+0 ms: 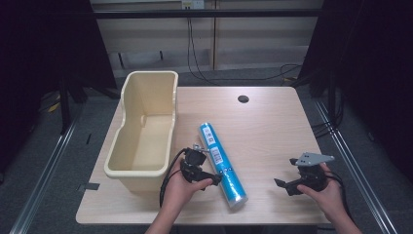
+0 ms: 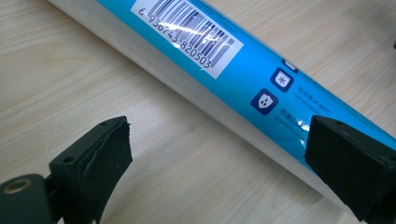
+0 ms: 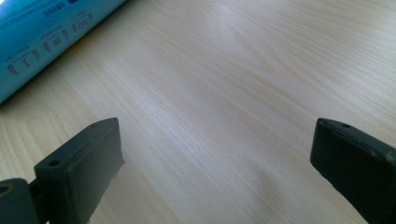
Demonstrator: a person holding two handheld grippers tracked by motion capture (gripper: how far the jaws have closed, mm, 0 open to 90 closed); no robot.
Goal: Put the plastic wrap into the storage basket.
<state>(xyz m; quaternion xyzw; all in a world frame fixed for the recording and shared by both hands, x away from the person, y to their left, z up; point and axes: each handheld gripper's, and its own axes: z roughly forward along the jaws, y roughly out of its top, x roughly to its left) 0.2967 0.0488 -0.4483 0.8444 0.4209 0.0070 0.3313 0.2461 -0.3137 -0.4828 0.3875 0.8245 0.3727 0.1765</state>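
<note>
A long blue roll (image 1: pixel 221 163) with a white barcode label lies diagonally on the wooden table (image 1: pixel 272 126), right of a cream plastic basket (image 1: pixel 146 131). My left gripper (image 1: pixel 212 176) stands open right against the roll's near half. In the left gripper view the roll (image 2: pixel 224 70) runs across above the gap, one pad (image 2: pixel 348 163) in front of its edge, the other pad (image 2: pixel 100 156) over bare wood. My right gripper (image 1: pixel 287 185) is open near the front right, apart from the roll. In its own view the right gripper (image 3: pixel 212 163) has bare wood between its jaws, and the roll (image 3: pixel 42 42) lies at the upper left.
The basket is empty and stands at the table's left side, its rim near the left hand. A dark round cable hole (image 1: pixel 243 99) sits at the back of the table. Cables run across the floor beyond the far edge.
</note>
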